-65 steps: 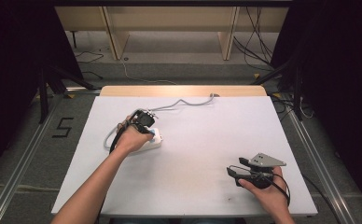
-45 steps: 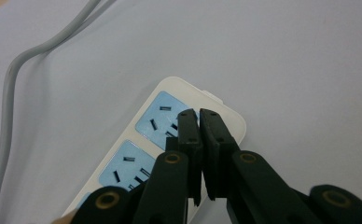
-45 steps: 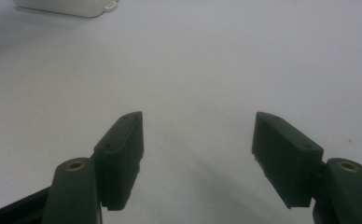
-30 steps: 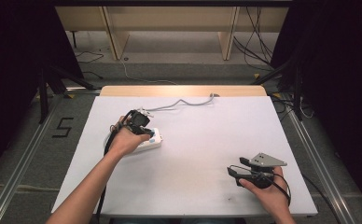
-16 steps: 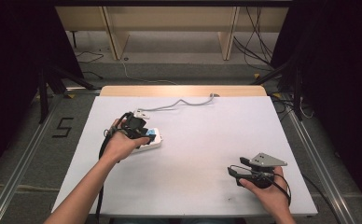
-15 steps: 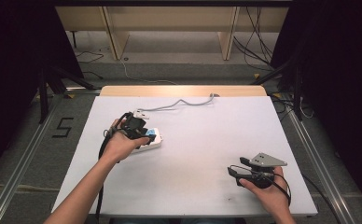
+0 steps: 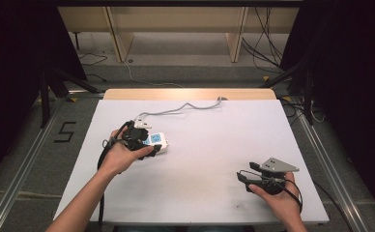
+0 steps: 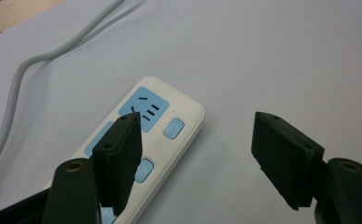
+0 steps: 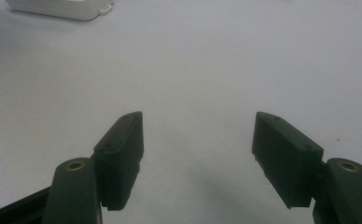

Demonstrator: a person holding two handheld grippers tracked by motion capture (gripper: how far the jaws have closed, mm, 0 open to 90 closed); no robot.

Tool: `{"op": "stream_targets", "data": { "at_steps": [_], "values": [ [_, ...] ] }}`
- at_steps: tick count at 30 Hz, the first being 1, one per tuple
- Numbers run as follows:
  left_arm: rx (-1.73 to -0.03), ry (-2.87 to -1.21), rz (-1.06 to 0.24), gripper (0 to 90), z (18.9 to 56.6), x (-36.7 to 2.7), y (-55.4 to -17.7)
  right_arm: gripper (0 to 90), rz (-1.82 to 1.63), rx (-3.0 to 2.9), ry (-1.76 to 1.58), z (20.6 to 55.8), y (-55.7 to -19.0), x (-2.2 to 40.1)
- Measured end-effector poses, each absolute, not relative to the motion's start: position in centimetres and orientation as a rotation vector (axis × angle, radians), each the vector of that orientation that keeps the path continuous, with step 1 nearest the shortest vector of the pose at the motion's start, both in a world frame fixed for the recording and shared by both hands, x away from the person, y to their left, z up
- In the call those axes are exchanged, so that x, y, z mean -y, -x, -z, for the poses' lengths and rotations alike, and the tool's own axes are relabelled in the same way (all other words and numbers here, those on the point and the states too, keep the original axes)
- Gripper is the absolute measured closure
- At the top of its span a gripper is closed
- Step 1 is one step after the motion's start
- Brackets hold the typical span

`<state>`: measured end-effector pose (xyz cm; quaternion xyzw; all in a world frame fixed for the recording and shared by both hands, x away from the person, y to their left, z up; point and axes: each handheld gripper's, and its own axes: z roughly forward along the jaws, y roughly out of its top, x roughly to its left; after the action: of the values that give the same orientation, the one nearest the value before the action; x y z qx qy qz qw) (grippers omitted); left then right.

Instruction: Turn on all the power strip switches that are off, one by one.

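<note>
Power strip point(image 8: 142, 140): long axis runs away from left gripper point(image 8: 195, 140), under its left jaw.
Left gripper: jaws just opening, wide, holding nothing.
Right gripper point(image 9: 198, 140): well apart from the strip, open, empty.

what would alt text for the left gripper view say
The left gripper hangs open over a white power strip with blue sockets, one black finger above it, the other over the bare white table. The strip's grey cord curves off up left.

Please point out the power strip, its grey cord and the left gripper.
power strip point(image 8: 174, 128), left gripper view, small blue button on its white face
grey cord point(image 7: 185, 107), high view, mid-length bend
left gripper point(image 8: 195, 149), left gripper view, between its jaws
</note>
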<state>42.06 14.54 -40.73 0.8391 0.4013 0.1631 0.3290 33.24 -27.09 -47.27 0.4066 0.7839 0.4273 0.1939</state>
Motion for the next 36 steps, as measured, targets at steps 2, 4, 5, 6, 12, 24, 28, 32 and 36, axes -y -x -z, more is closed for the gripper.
{"op": "stream_targets", "data": {
  "at_steps": [2,4,5,6,12,24,28,32,36],
  "values": [
    [-1.037,-2.197,-0.427,31.5,40.7,-14.6,-41.8,35.0,-1.199,-2.194,-1.143,47.3,-33.2,27.1],
    [-1.021,-2.198,-0.427,29.5,40.7,-14.7,-41.6,35.0,-1.199,-2.193,-1.145,47.3,-33.3,27.2],
    [-1.016,-2.198,-0.432,28.9,40.7,-14.8,-41.5,35.0,-1.198,-2.193,-1.14,47.3,-33.3,27.2],
    [-1.013,-2.194,-0.438,28.6,40.7,-14.9,-41.3,35.0,-1.2,-2.19,-1.14,47.3,-33.3,27.2],
    [-0.984,-2.192,-0.441,25.4,40.9,-15.3,-40.7,35.0,-1.197,-2.193,-1.14,47.3,-33.3,27.2],
    [-0.954,-2.16,-0.453,21.9,41.1,-16.4,-39.3,34.8,-1.195,-2.188,-1.145,47.2,-33.3,27.3],
    [-0.947,-2.135,-0.463,21.7,41.3,-17.0,-38.7,34.7,-1.198,-2.185,-1.143,47.2,-33.3,27.4],
    [-0.931,-2.126,-0.465,21.0,41.8,-17.5,-38.1,34.5,-1.196,-2.187,-1.144,47.2,-33.3,27.4],
    [-0.908,-2.116,-0.464,20.1,42.3,-18.0,-37.5,34.5,-1.197,-2.185,-1.144,47.2,-33.3,27.4]
  ]
}}
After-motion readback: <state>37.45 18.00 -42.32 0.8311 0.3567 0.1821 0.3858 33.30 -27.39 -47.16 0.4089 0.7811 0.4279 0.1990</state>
